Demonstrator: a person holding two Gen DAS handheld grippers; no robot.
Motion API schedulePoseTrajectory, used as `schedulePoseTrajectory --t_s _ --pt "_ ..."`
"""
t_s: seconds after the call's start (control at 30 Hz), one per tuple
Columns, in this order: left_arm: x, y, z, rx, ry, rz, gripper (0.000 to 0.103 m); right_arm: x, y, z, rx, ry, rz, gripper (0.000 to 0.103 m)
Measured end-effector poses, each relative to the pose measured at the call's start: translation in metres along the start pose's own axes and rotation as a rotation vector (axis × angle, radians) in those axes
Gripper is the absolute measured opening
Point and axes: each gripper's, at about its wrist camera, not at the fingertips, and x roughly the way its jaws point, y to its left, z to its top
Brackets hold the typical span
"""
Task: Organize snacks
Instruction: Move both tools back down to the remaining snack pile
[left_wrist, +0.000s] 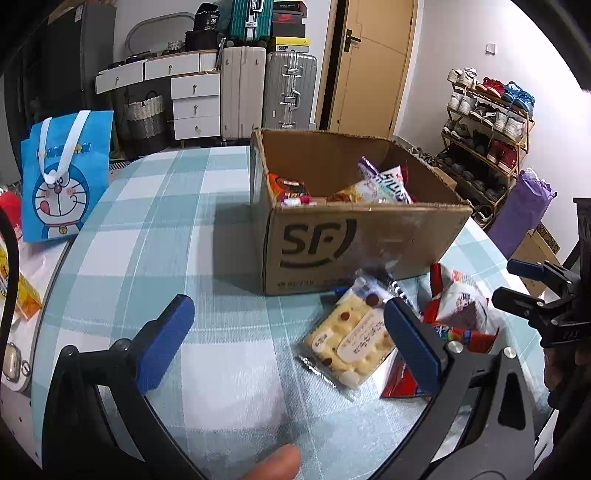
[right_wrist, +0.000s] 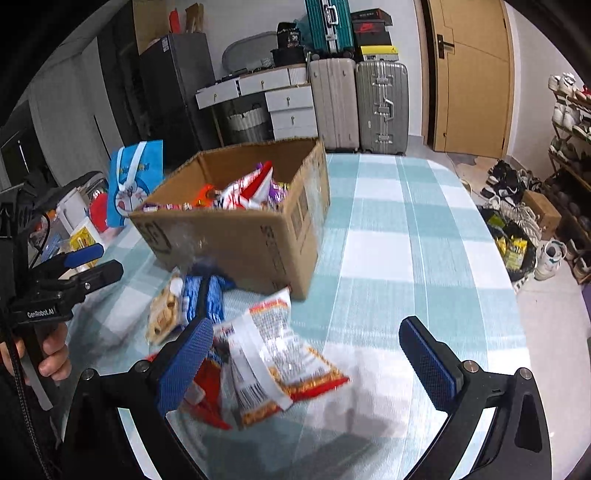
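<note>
A cardboard SF box (left_wrist: 354, 240) holding several snack packets stands on the checked tablecloth; it also shows in the right wrist view (right_wrist: 236, 243). In front of it lie a yellow biscuit pack (left_wrist: 347, 339), a white-and-red bag (left_wrist: 458, 299) and a red-edged packet (right_wrist: 280, 350), with a blue packet (right_wrist: 203, 295) beside them. My left gripper (left_wrist: 288, 339) is open and empty, just left of the biscuit pack. My right gripper (right_wrist: 306, 362) is open above the red-edged packet, holding nothing.
A blue Doraemon bag (left_wrist: 66, 173) stands at the table's left edge, near a yellow box (left_wrist: 22, 295). Suitcases (left_wrist: 266, 92), drawers and a door are behind the table. A shoe rack (left_wrist: 487, 136) and shoes on the floor are at the right.
</note>
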Motion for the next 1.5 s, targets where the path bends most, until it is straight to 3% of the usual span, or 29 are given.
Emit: schedulePoseTrajectory --t_s 0.23,0.43,0.8,0.97,1.2,1.5 --pt "0.007 -0.005 -0.010 0.003 0.010 -0.018 0.102 0.007 -0.006 -0.017 0.021 0.041 -0.006 0.102" --pt "0.019 -0.016 -0.018 0.070 0.056 -0.002 0.102 0.015 -0.006 -0.027 0.012 0.071 -0.027 0.102" --pt "0.034 -0.018 -0.023 0.087 0.106 -0.072 0.102 0.027 -0.003 -0.027 -0.015 0.095 0.002 0.102" --pt "0.042 -0.028 -0.025 0.137 0.134 -0.056 0.102 0.028 0.000 -0.025 -0.031 0.092 0.002 0.102" --pt "0.063 -0.026 -0.019 0.098 0.212 -0.083 0.102 0.031 0.002 -0.026 -0.026 0.091 -0.001 0.102" --pt "0.083 -0.028 -0.016 0.117 0.230 -0.101 0.100 0.034 0.000 -0.027 -0.028 0.101 -0.008 0.102"
